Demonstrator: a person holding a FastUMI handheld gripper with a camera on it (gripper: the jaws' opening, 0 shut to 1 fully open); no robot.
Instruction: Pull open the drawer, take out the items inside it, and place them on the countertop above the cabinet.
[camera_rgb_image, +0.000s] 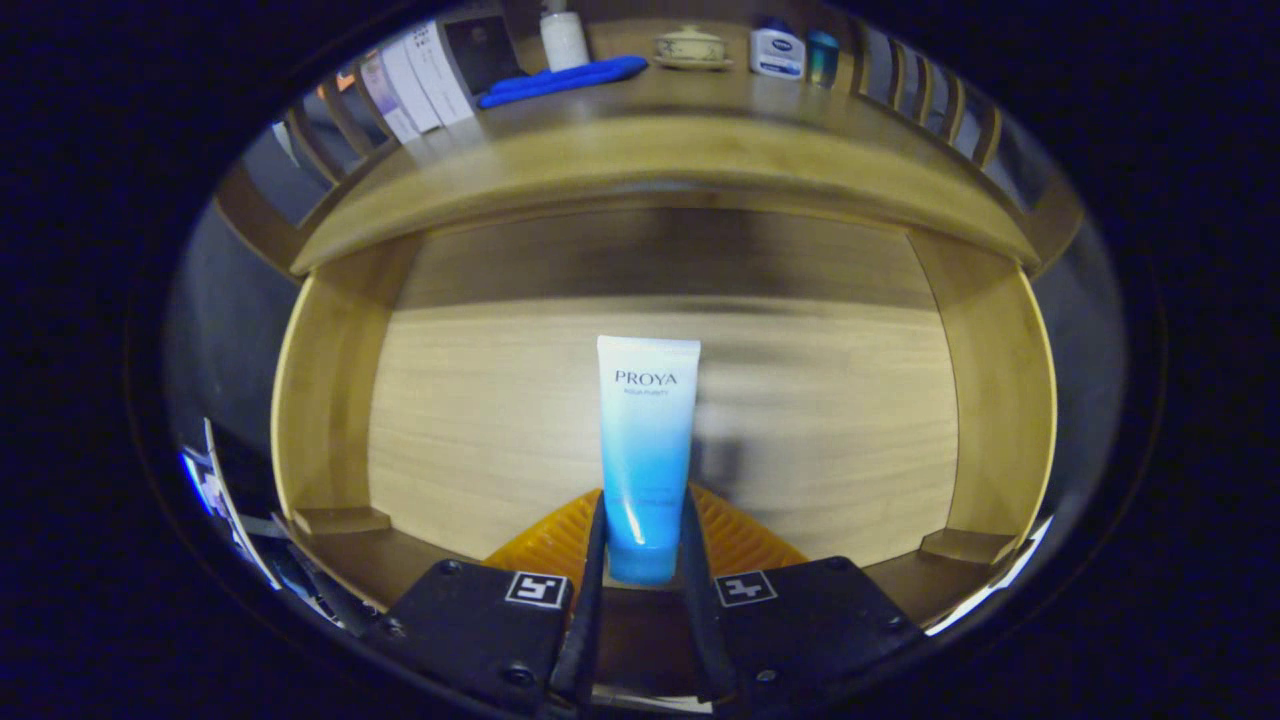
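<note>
tube (645, 450): I see white at the far end fading to bright blue at the cap, dark lettering on the white part
drawer (330, 400): I read pale yellow-tan wood, with fine straight grain on the floor and darker brown along the back wall
countertop (680, 150): warm light-brown wood, from where I sit
long flat item (565, 80): solid deep blue
bottle (563, 38): white
lidded dish (690, 46): cream
small container (777, 52): white with a blue cap
cup (823, 57): teal-blue
gripper (645, 560): its fingers press the tube's blue end from both sides; black-and-white square markers on its body
</note>
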